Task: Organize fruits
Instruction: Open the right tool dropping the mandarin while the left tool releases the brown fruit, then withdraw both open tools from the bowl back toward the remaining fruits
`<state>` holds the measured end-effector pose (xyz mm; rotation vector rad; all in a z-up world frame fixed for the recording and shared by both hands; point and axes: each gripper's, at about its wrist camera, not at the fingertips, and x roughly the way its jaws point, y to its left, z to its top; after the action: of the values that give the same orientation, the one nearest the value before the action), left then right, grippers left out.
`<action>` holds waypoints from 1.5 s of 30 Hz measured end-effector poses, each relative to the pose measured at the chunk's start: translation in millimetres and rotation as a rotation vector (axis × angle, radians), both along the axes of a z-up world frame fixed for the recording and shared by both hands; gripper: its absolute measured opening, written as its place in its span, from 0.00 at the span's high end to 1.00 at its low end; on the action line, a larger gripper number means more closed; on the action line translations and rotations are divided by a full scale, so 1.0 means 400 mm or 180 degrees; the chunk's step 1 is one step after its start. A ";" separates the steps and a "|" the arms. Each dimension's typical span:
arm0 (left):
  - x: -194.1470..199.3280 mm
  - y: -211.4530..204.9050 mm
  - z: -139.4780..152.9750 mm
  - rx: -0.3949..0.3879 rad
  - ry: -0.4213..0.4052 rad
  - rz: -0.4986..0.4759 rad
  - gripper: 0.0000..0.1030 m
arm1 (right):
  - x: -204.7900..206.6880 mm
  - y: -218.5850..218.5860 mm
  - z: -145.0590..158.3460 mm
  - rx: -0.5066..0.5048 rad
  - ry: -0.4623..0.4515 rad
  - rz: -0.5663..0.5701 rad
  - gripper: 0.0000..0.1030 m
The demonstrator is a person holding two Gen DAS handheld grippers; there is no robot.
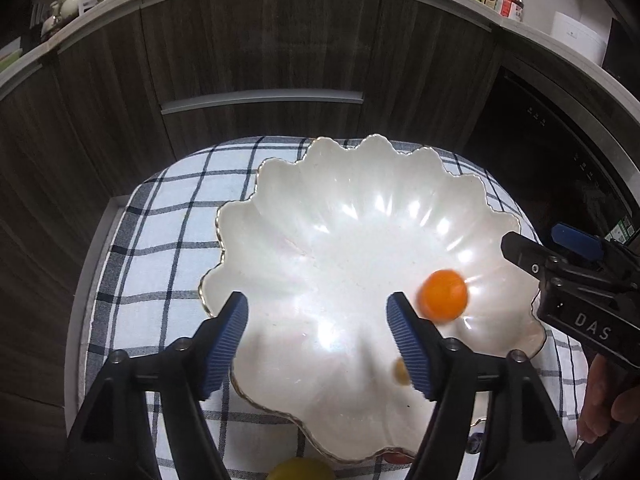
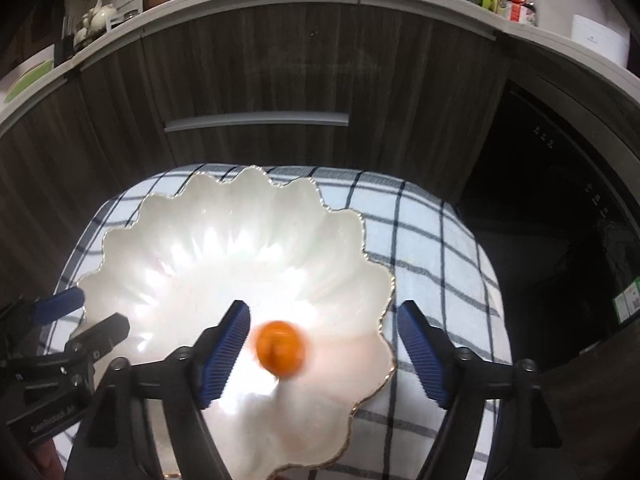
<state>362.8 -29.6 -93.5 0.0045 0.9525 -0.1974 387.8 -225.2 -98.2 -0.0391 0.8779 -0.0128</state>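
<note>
Drop-off step: both the left gripper (image 1: 318, 344) and the right gripper (image 2: 324, 350) gape wide, holding nothing; a small blurred orange fruit (image 2: 280, 350) is loose in the scalloped pearly-white gold-rimmed bowl (image 2: 120, 240); next, I reckon, fetch the yellow fruit (image 1: 300, 472) at six o'clock

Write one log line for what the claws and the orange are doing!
left claw: open, empty | right claw: open, empty | orange: blurred, loose in white dish

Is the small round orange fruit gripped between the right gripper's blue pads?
No, the orange fruit lies blurred in the white scalloped bowl, clear of both pads.
</note>
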 end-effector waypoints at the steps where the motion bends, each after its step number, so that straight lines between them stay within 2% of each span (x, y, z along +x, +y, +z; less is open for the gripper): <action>1: -0.001 0.001 0.004 -0.0004 -0.0010 0.0013 0.27 | -0.001 0.000 0.006 0.0007 -0.0015 0.0000 0.25; 3: -0.003 0.004 0.015 -0.0001 -0.0047 0.0045 0.21 | -0.004 0.001 0.018 0.0016 -0.0041 0.0004 0.25; 8: -0.010 0.015 0.041 -0.0030 -0.0118 0.0085 0.17 | -0.015 0.005 0.044 0.0056 -0.0110 0.0019 0.25; 29: -0.095 0.049 0.128 -0.0053 -0.0290 0.0183 0.17 | -0.106 0.027 0.133 0.0105 -0.0372 -0.0003 0.25; 45: -0.178 0.066 0.145 -0.0046 -0.0285 0.0226 0.17 | -0.208 0.020 0.162 0.0121 -0.0506 -0.0112 0.25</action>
<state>291.7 -3.3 -35.7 -0.0335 0.8606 -0.1374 304.8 -217.2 -33.4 0.0127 0.7197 -0.0317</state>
